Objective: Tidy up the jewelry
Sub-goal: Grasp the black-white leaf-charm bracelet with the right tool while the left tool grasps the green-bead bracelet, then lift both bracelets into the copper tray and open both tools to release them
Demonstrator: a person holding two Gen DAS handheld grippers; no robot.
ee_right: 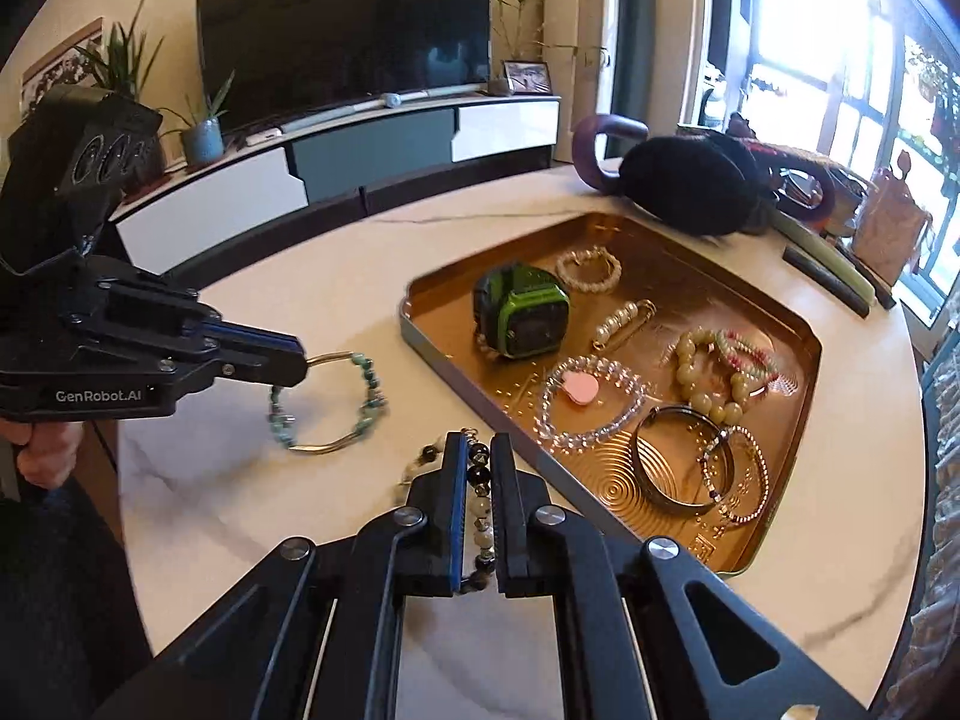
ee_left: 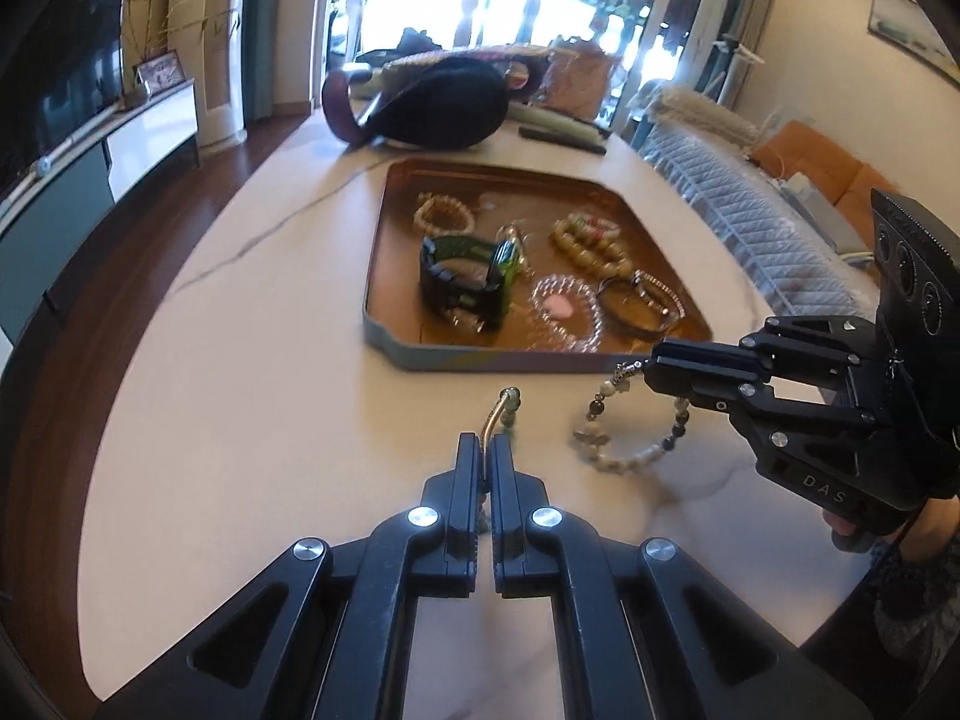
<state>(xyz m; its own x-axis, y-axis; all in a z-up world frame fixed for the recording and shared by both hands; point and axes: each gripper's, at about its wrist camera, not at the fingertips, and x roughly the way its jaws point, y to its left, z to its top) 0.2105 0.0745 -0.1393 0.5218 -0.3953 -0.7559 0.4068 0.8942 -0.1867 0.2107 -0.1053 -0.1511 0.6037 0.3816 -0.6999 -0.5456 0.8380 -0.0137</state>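
My left gripper (ee_left: 487, 441) is shut on a bracelet of turquoise beads and gold tubes (ee_right: 366, 402), which hangs from its tips just above the white marble table (ee_left: 270, 396). The right wrist view shows the left gripper (ee_right: 297, 363) coming in from the left. My right gripper (ee_right: 478, 441) is shut on a bracelet of white and dark beads (ee_left: 630, 456), whose strand runs between its fingers. It enters the left wrist view (ee_left: 651, 369) from the right. Both sit just in front of a gold tray (ee_left: 480, 360) with a green watch (ee_right: 522, 315) and several bracelets and bangles.
A black bag (ee_left: 444, 102) with a maroon handle lies behind the tray, beside a dark remote and a woven basket. A TV (ee_right: 342, 30) on a low cabinet stands past the table's far edge. A person's hand (ee_right: 42, 456) grips the left tool.
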